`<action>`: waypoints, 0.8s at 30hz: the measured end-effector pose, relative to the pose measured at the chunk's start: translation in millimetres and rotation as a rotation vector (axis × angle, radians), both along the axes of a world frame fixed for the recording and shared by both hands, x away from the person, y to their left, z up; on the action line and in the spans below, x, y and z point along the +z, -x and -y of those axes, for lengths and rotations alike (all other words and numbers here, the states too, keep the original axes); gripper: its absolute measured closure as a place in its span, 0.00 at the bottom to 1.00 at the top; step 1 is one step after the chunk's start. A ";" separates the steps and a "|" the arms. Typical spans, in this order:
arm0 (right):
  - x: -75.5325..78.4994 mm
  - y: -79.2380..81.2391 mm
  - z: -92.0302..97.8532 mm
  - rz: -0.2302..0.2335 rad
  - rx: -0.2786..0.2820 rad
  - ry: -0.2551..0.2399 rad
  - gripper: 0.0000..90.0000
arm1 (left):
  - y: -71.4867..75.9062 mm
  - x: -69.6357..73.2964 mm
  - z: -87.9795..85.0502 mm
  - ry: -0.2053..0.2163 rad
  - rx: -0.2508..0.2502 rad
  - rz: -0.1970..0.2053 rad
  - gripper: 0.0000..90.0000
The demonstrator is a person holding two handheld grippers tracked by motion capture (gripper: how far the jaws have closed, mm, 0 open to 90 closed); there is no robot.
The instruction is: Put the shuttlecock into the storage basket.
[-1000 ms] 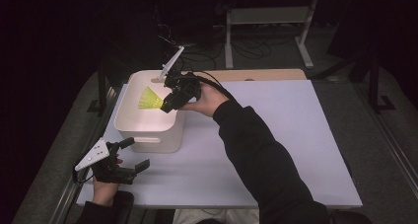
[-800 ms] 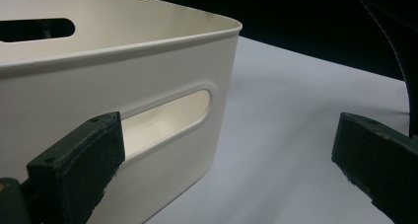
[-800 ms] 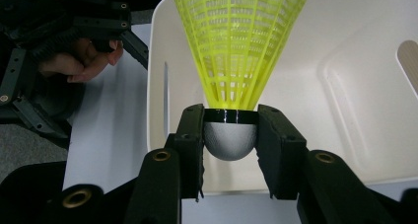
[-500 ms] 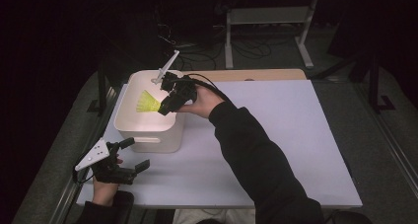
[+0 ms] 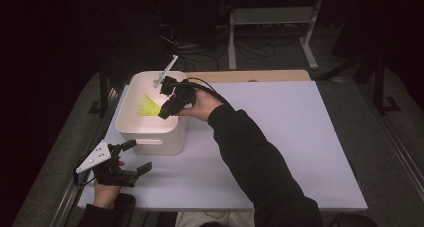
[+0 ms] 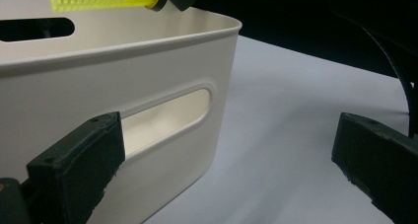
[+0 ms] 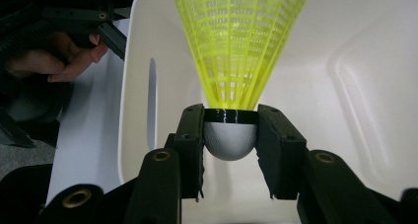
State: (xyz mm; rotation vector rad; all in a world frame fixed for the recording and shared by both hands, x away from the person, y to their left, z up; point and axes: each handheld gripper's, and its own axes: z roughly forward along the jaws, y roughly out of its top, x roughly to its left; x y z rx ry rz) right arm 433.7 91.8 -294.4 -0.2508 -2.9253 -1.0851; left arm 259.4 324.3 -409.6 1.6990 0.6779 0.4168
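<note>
Jaws of the left gripper (image 5: 131,163) stand wide apart with nothing between them, low at the left of the high view, resting on the tabletop (image 5: 280,137) just in front of the bin (image 5: 150,137). From the left gripper view they point at the bin's near wall and its handle slot, without touching it.

Further right, above the bin's open top, the right gripper (image 5: 164,112) is clamped on the shuttlecock (image 5: 147,106). In the right gripper view its pads pinch the white cork at the black band, and the yellow skirt fans out ahead over the bin's pale floor.

My guess is the job is putting the shuttlecock in the bin. Picking it up and carrying it over look done; lowering a little more, letting go and pulling the hand out are left.
</note>
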 end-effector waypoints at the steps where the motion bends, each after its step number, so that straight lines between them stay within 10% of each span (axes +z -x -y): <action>1: -1.3 -0.6 -0.7 -0.001 -0.001 0.002 0.70 | 0.0 0.1 -0.1 0.000 -0.001 0.001 0.00; 15: -12.1 -4.3 -8.6 -0.021 -0.010 0.018 0.69 | 0.6 0.3 -0.4 -0.001 -0.002 0.001 0.00; 24: -4.2 -2.4 -2.4 -0.006 -0.038 -0.003 0.48 | 0.8 0.2 -0.4 -0.002 -0.002 0.001 0.00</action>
